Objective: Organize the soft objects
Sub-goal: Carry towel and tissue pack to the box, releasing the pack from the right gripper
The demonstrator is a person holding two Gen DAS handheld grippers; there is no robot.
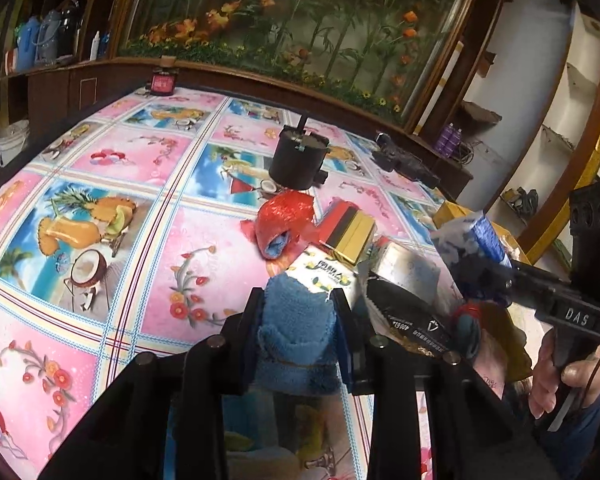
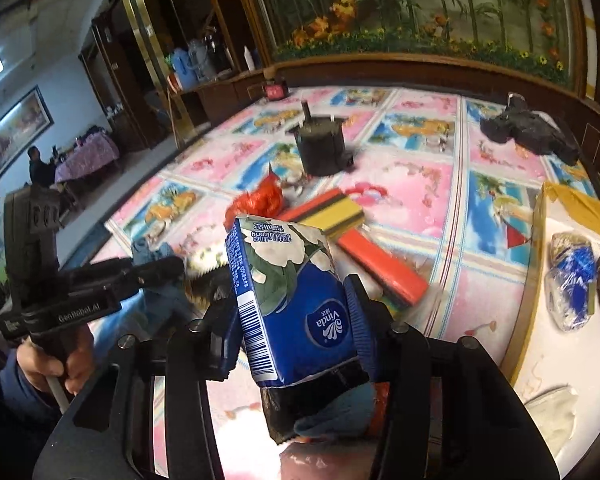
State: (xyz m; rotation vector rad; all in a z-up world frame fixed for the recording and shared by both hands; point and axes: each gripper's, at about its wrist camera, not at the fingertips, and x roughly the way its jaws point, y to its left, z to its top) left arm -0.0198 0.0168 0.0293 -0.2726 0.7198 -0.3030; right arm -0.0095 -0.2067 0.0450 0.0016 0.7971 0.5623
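Blue towel (image 1: pixel 298 344) fills the near view, squeezed between the left gripper (image 1: pixel 300 304) jaws above the floral worktop (image 1: pixel 112 160). Over on the right, the right gripper (image 2: pixel 296 300) has its jaws clamped on a blue Vinda tissue pack (image 2: pixel 296 292), tilted and lifted off the surface. Beyond them lie a red mesh bundle (image 1: pixel 286 218) and a striped sponge block (image 1: pixel 350 230) (close together), with a black pot (image 1: pixel 298 158) farther back. A yellow-edged tray (image 2: pixel 540 240) sits right.

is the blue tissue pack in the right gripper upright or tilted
Tilted. In the right gripper, the tissue pack leans top-left, with its barcode edge slanted rather than vertical.
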